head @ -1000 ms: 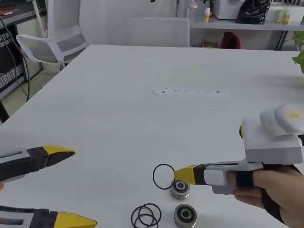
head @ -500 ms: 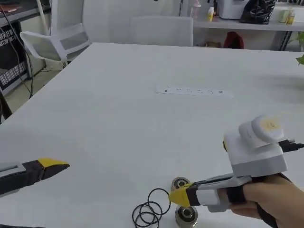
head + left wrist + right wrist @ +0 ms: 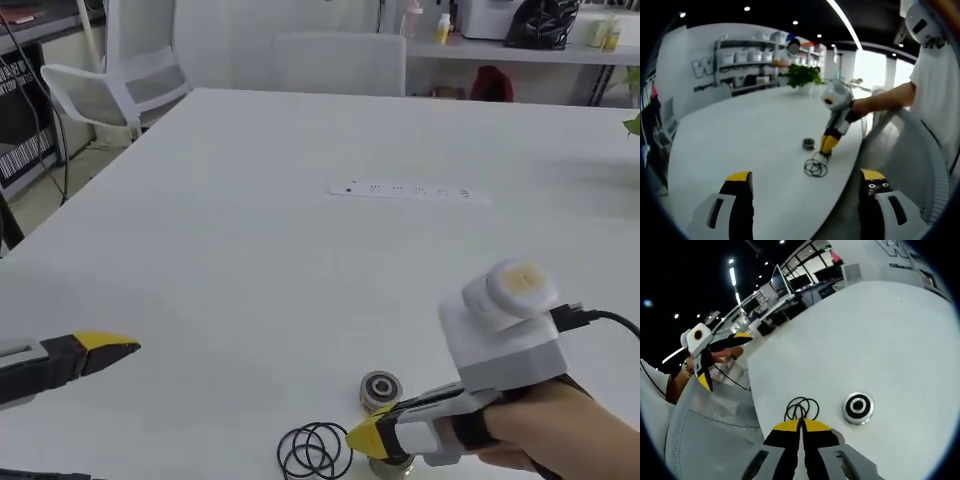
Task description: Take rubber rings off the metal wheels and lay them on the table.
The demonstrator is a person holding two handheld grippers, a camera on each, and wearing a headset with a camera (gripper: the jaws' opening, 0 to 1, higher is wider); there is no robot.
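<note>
Rings (image 3: 315,450) lay piled on the surface (image 3: 250,250) beside a wheel (image 3: 380,387). Our right claw (image 3: 362,436) was squeezed together, tip at the pile. Our left claw (image 3: 806,176) was wide, holding nothing. We thought we were laying one down. Next we needed to let go and reach for a wheel.

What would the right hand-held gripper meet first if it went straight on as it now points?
Most likely the pile of rubber rings, lying just beyond the shut tips of the right hand-held gripper; the metal wheel sits off to one side of that line. Depth is unclear.
</note>
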